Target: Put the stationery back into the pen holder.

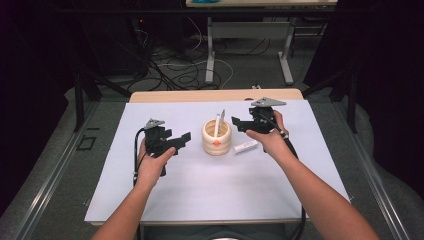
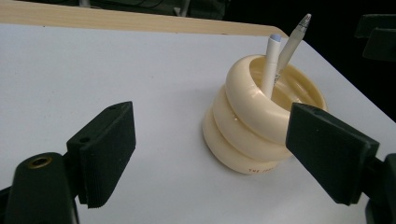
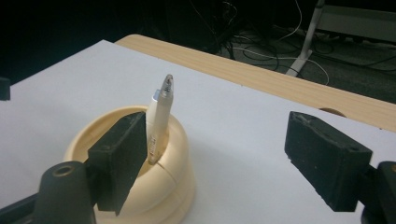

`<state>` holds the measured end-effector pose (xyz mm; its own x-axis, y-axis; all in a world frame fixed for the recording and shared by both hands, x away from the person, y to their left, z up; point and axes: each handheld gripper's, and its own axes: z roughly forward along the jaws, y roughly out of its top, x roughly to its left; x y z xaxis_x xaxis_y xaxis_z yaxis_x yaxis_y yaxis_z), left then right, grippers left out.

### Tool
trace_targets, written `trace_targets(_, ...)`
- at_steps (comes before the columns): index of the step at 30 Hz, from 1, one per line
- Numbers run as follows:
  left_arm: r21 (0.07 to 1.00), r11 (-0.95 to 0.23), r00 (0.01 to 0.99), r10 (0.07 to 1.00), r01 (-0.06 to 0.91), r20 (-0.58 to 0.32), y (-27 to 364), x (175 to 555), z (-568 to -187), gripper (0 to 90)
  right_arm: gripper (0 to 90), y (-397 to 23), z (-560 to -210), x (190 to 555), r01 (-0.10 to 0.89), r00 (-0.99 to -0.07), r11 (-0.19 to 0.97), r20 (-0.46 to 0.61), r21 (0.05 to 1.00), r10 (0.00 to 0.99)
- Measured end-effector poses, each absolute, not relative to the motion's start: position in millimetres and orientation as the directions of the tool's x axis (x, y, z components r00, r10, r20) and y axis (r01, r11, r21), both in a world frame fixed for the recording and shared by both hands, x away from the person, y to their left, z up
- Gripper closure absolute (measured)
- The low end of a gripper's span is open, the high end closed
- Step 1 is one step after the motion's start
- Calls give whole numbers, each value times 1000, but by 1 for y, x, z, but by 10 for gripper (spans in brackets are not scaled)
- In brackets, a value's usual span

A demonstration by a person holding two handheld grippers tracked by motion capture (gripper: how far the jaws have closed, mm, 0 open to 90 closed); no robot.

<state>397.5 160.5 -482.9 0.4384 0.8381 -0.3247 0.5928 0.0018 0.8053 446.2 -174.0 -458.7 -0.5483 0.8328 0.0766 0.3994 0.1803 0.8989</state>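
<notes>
Both grippers released: right gripper (image 1: 239, 124) sits just right of the cream ringed holder (image 1: 216, 139), left gripper (image 1: 184, 138) just left of it, nothing between either's jaws. Two pens (image 1: 218, 123) stand tilted in the holder mid-counter (image 1: 165, 190); a white tube (image 1: 246, 146) lies just right of it.

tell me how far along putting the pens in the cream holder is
Done: two pens stand tilted inside the cream ringed holder.
In hand: nothing. The right gripper is open beside the holder with nothing between its jaws, and the left gripper is open and empty too.
Left: one white pen lies on the table just right of the holder.
</notes>
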Motion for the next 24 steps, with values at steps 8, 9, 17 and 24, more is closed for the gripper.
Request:
trace_targets(8,804,4,439,837,594,-328,162,398,-483,161,213,-183,-458,448,419,-576,252,41,872,816)
trace_targets(9,804,5,438,837,594,-329,162,398,-483,161,213,-185,-458,448,415,-587,272,27,868,809)
trace_targets(17,808,9,436,838,590,-329,162,398,-483,161,159,-193,-455,450,383,-621,378,-68,843,781)
trace_targets(24,812,-2,443,839,584,-317,163,397,-482,161,161,-195,-454,452,327,-684,520,-182,789,707)
